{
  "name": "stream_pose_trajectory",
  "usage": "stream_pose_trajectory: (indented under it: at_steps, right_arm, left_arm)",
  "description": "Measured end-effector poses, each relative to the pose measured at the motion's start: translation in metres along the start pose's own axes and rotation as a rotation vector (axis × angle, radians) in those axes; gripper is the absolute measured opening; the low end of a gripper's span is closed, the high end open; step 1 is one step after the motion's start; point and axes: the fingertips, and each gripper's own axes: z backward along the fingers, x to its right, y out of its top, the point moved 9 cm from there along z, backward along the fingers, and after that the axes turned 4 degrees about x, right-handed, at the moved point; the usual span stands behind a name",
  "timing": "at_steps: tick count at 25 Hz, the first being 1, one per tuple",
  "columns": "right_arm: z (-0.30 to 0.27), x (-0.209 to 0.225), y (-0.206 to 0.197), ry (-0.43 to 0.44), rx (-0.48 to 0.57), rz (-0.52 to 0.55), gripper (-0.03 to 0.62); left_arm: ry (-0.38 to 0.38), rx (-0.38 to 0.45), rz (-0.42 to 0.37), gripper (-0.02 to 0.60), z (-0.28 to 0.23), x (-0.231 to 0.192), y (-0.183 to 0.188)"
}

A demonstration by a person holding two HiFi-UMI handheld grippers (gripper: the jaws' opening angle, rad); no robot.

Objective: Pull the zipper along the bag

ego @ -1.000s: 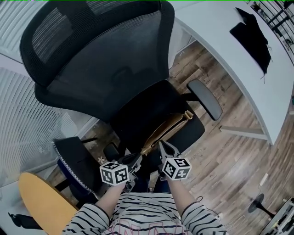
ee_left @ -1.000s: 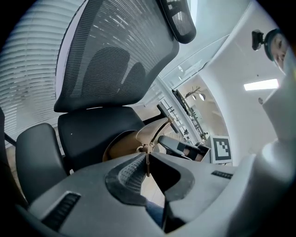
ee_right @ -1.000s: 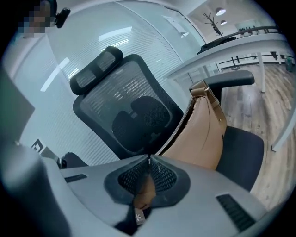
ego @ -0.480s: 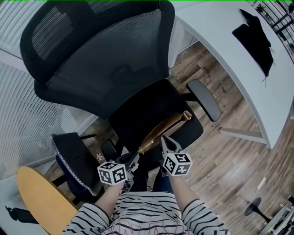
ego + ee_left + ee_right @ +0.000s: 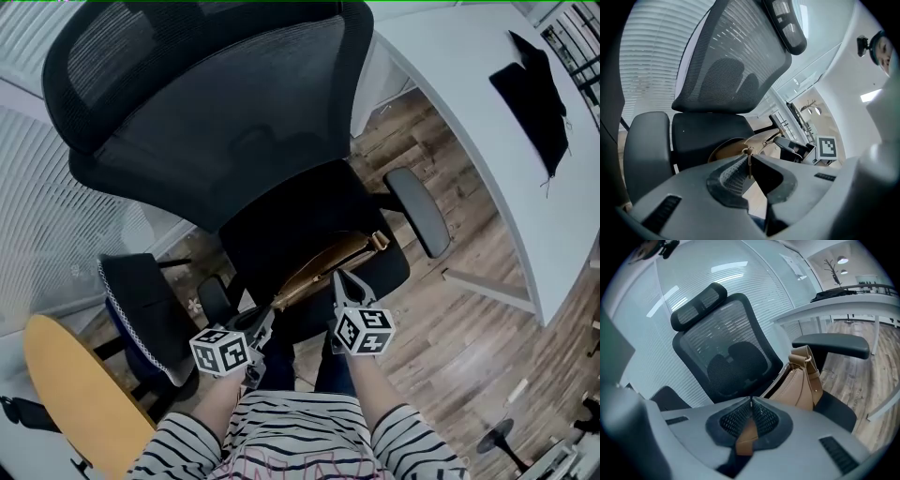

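A tan bag (image 5: 323, 265) lies on the seat of a black mesh office chair (image 5: 216, 141), its zipper (image 5: 780, 380) gaping open toward the far buckle end. My left gripper (image 5: 266, 316) is at the bag's near end, shut on a thin tan tab (image 5: 749, 164) there. My right gripper (image 5: 338, 279) is over the bag's middle, shut on a tan leather strip (image 5: 747, 437) that looks like the zipper's pull. In the right gripper view the bag (image 5: 801, 385) stands just beyond my right gripper (image 5: 751, 404). The left gripper view shows the bag (image 5: 729, 149) past my left gripper (image 5: 749, 161).
The chair's right armrest (image 5: 417, 211) juts out beside the bag. A white desk (image 5: 469, 112) with a black cloth (image 5: 534, 94) runs along the right. A second dark chair (image 5: 141, 309) and a yellow round table (image 5: 66, 394) are at the left. Wood floor lies below.
My right gripper has crept a little farther along the bag toward its buckle end. The left gripper has stayed near the bag's near end. Both stay shut.
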Motion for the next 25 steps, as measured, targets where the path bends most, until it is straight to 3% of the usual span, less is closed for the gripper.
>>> stream_pose_trajectory:
  at_steps: [10,25]
  right_arm:
    - [0.002,0.023,0.026,0.026,-0.03,0.074,0.037]
    - [0.003,0.048,0.056,0.046,-0.048,0.17,0.037]
  left_arm:
    - [0.079,0.107,0.081,0.046,-0.003,0.006,-0.01]
    - [0.207,0.228,0.12,0.046,-0.006,0.013,-0.015]
